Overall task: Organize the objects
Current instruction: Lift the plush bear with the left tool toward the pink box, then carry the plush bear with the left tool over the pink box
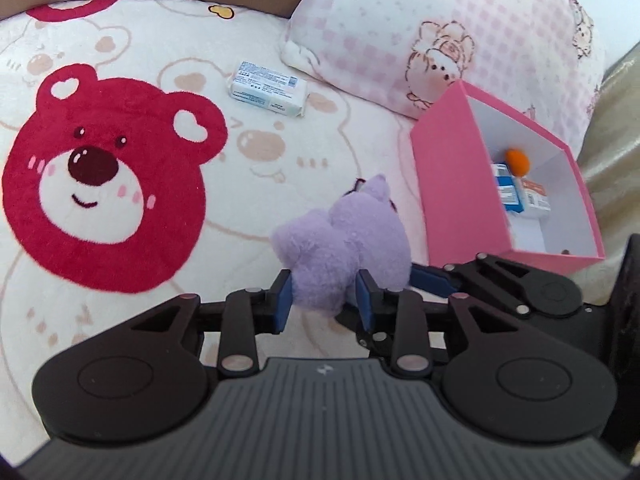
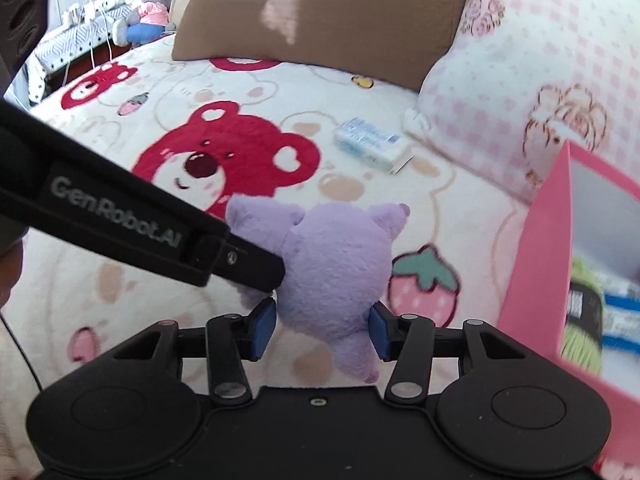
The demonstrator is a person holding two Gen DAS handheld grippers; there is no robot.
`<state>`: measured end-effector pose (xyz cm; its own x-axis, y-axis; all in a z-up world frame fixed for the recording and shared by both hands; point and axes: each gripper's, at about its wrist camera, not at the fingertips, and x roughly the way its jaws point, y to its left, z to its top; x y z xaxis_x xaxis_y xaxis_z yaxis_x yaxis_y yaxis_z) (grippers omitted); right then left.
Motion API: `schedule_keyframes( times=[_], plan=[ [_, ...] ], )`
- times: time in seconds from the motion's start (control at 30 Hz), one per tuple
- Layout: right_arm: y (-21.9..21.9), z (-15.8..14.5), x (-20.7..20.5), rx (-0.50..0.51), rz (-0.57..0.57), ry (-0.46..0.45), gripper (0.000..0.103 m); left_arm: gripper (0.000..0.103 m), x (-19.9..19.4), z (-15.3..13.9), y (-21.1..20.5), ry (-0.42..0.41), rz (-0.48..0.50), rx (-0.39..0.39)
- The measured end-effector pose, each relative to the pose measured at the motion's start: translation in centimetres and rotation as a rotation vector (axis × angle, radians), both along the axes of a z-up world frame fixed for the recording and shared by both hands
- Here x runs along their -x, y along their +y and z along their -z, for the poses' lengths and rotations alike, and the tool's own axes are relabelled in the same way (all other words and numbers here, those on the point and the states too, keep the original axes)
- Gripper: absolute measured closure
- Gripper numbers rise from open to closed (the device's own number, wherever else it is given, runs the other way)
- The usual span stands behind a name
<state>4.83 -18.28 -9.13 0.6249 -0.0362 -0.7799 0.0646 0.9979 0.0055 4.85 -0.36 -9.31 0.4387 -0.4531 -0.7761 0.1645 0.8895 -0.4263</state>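
A purple plush toy (image 1: 344, 248) hangs just above the bear-print blanket (image 1: 120, 184). My left gripper (image 1: 324, 300) is shut on its lower part, with both blue pads pressed into the fur. From the right, a blue finger (image 1: 434, 282) of the other gripper reaches the same toy. In the right wrist view, my right gripper (image 2: 322, 330) is shut on the plush toy (image 2: 336, 264) at its sides. The left gripper's black body (image 2: 160, 232) comes in from the left and meets the toy. A pink box (image 1: 440, 184) stands open to the right.
The pink box (image 2: 536, 272) holds an orange ball (image 1: 518, 159) and small blue-and-white cartons (image 1: 510, 194). A white-and-blue packet (image 1: 268, 94) lies on the blanket further back. A pink checked pillow (image 1: 440, 32) and a brown cushion (image 2: 320, 12) line the far edge.
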Motion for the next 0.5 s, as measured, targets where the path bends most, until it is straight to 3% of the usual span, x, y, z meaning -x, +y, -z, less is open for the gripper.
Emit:
schedule_keyframes(
  times=[0.13, 0.5],
  plan=[
    [0.0, -0.3, 1.2, -0.058, -0.009, 0.033, 0.041, 0.072, 1.2, -1.6, -0.1, -0.005, 0.030, 0.039],
    [0.6, -3.3, 4.4, -0.020, -0.015, -0.026, 0.041, 0.072, 4.4, -5.4, -2.3, -0.071, 0.108, -0.049]
  ],
)
